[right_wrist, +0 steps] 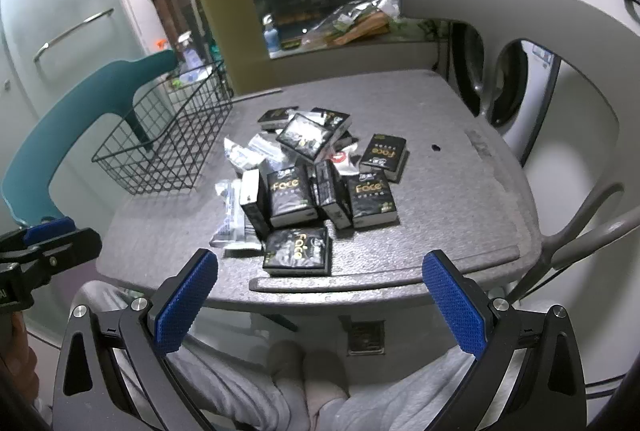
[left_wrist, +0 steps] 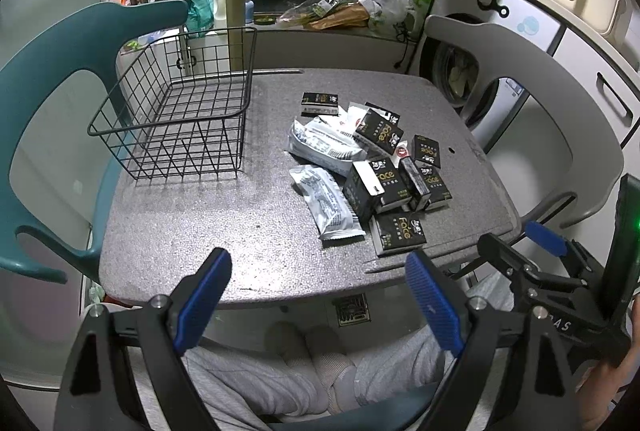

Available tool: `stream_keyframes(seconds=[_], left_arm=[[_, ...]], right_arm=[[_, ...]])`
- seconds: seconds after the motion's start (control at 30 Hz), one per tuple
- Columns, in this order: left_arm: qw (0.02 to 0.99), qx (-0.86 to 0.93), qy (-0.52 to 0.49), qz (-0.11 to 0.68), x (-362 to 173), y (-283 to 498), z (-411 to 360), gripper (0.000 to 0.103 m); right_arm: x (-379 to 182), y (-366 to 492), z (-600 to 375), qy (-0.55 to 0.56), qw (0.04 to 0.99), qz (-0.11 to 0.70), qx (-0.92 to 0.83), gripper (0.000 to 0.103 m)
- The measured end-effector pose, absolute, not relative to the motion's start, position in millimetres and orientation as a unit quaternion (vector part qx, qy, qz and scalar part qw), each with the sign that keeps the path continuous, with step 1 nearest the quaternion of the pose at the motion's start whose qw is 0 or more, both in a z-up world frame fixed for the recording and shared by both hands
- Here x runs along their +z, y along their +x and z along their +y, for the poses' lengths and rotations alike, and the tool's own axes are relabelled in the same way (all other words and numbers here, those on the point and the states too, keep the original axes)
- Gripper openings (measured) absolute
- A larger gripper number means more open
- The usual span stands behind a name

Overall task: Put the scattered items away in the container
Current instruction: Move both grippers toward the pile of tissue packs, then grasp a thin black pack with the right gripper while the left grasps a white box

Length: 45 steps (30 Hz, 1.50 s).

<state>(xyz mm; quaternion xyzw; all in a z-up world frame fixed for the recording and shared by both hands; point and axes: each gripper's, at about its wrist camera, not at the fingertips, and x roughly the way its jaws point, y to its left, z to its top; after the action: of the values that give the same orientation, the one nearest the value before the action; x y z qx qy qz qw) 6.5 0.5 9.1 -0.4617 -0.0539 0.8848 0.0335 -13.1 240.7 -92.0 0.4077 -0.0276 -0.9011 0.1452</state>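
Note:
A black wire basket (left_wrist: 180,123) stands on the far left of the grey table (left_wrist: 208,231); it also shows in the right wrist view (right_wrist: 168,143). A pile of black "Face" tissue packs (left_wrist: 394,187) (right_wrist: 304,187) and white wrapped packets (left_wrist: 328,207) (right_wrist: 234,219) lies right of the basket. The nearest black pack (right_wrist: 298,251) lies close to the front edge. My left gripper (left_wrist: 320,279) is open and empty at the table's front edge. My right gripper (right_wrist: 320,283) is open and empty, just in front of the nearest pack.
A teal chair (left_wrist: 52,119) stands left of the table and a grey chair (left_wrist: 552,103) right of it. A washing machine (left_wrist: 476,87) is behind the grey chair. The person's legs (left_wrist: 320,371) are under the table.

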Motion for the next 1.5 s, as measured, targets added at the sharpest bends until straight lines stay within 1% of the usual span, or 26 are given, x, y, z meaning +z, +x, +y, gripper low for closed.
stream_keyframes(seconds=[0.43,0.6,0.7,0.77,0.8,0.87,0.9,0.93,1.03,1.1,1.13,1.17,1.2,1.23,1.33,1.5], left_arm=[[0.023,0.882,-0.467,-0.053,7,3,-5,0.089],[0.015,0.876,-0.478,-0.057,-1,-8,-10,0.089],[0.012,0.873,-0.485,-0.057,-7,-19,-11,0.089],[0.013,0.868,-0.493,-0.061,-13,-28,-11,0.089],[0.015,0.865,-0.497,-0.064,-17,-33,-11,0.089],[0.015,0.862,-0.503,-0.066,-24,-40,-10,0.089],[0.015,0.859,-0.507,-0.068,-29,-44,-11,0.089],[0.016,0.856,-0.511,-0.072,-33,-47,-11,0.089],[0.019,0.849,-0.521,-0.083,-42,-58,-13,0.089],[0.021,0.847,-0.524,-0.082,-44,-64,-11,0.089],[0.021,0.847,-0.525,-0.083,-45,-67,-10,0.089],[0.022,0.846,-0.525,-0.085,-45,-68,-9,0.089],[0.023,0.846,-0.526,-0.087,-46,-71,-8,0.089],[0.024,0.845,-0.527,-0.086,-47,-74,-6,0.089],[0.029,0.842,-0.532,-0.082,-51,-84,2,0.089],[0.048,0.842,-0.533,-0.074,-53,-99,25,0.089]], right_arm=[[-97,-23,243,0.415,0.157,-0.022,-0.896,0.103],[-111,-49,232,0.432,0.168,0.02,-0.886,0.103],[-123,-72,235,0.441,0.165,0.015,-0.882,0.102],[-132,-86,233,0.447,0.167,0.018,-0.879,0.092],[-137,-93,231,0.451,0.168,0.022,-0.877,0.09],[-149,-105,225,0.458,0.172,0.032,-0.871,0.078],[-154,-111,222,0.462,0.177,0.038,-0.868,0.074],[-159,-117,221,0.465,0.178,0.043,-0.866,0.068],[-172,-130,219,0.474,0.179,0.048,-0.861,0.062],[-176,-137,217,0.476,0.184,0.052,-0.858,0.055],[-177,-139,216,0.475,0.188,0.053,-0.858,0.047],[-177,-141,215,0.475,0.19,0.053,-0.858,0.033],[-177,-142,215,0.475,0.188,0.056,-0.858,0.024],[-178,-142,216,0.475,0.181,0.061,-0.859,0.019],[-177,-140,226,0.481,0.176,0.046,-0.858,0.019],[-172,-132,238,0.481,0.175,0.044,-0.858,0.019]])
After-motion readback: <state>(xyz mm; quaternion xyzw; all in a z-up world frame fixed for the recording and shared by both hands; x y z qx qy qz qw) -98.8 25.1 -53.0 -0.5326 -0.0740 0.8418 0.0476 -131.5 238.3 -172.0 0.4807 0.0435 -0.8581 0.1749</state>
